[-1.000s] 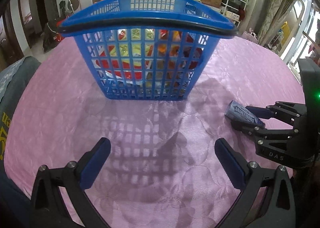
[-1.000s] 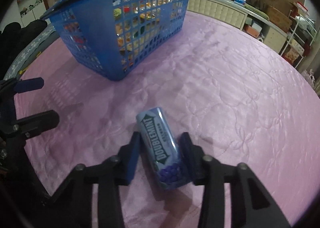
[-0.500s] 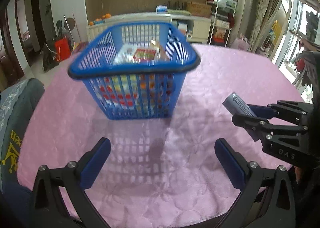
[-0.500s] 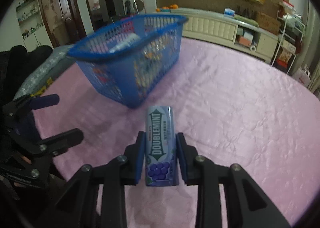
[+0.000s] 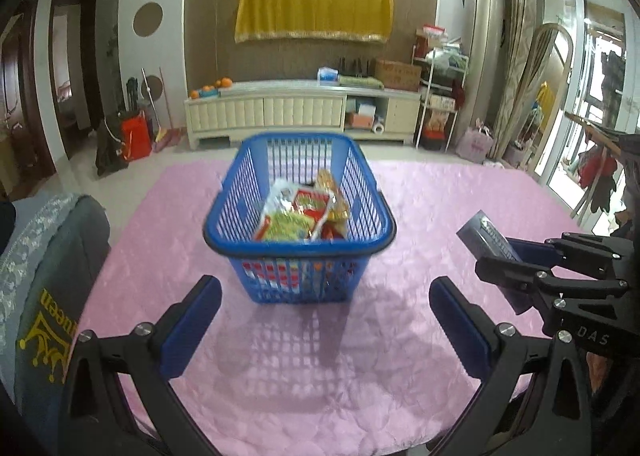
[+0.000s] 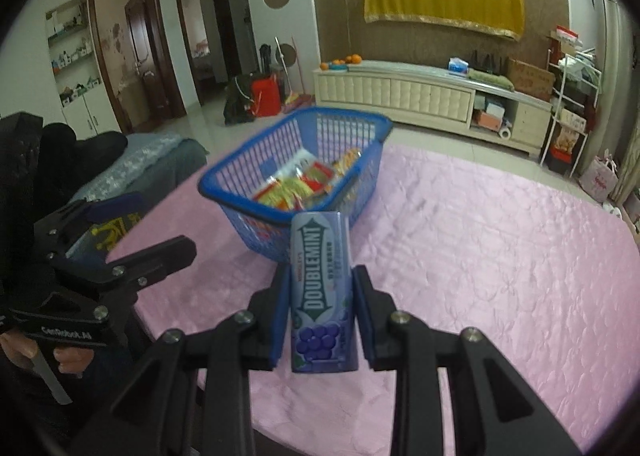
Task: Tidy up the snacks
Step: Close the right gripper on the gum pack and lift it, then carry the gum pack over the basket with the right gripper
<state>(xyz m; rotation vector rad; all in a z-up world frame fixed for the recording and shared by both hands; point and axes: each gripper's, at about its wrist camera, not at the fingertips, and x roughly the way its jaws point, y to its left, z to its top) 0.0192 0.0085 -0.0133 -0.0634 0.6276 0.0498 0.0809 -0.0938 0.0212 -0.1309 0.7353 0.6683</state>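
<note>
Right wrist view: we see our right gripper [image 6: 320, 296] clamped on a purple gum pack [image 6: 322, 292], a blue pad pressed to each long side.
Gum pack: it stands lengthwise between the fingers, its white lettering and a picture of grapes facing us, its far end poking out past the fingertips; it is lifted clear of the pink tablecloth [image 6: 500, 276].
Right jaws: they have just been closing a little, with the gum pack between them.
Basket: a blue basket [image 6: 240, 172] sits on the cloth toward the table's far left edge, beyond the gum pack, with snack bags [image 6: 296, 184] in red, yellow and green lying inside.
Left gripper here: we see it at the left edge of this view [image 6: 132, 228], with fingertips of a hand [image 6: 76, 360] under its body.
Left wrist view: our left gripper [image 5: 324, 312] stands wide, blue pads well apart and nothing between them, above the cloth near the table's near edge.
Basket from this side: it is straight ahead of the left gripper, upright, its mesh shadow falling on the cloth toward us.
Right gripper from this side: it enters from the right, gum pack tip pointing up and left, beside the basket but apart from it.
</note>
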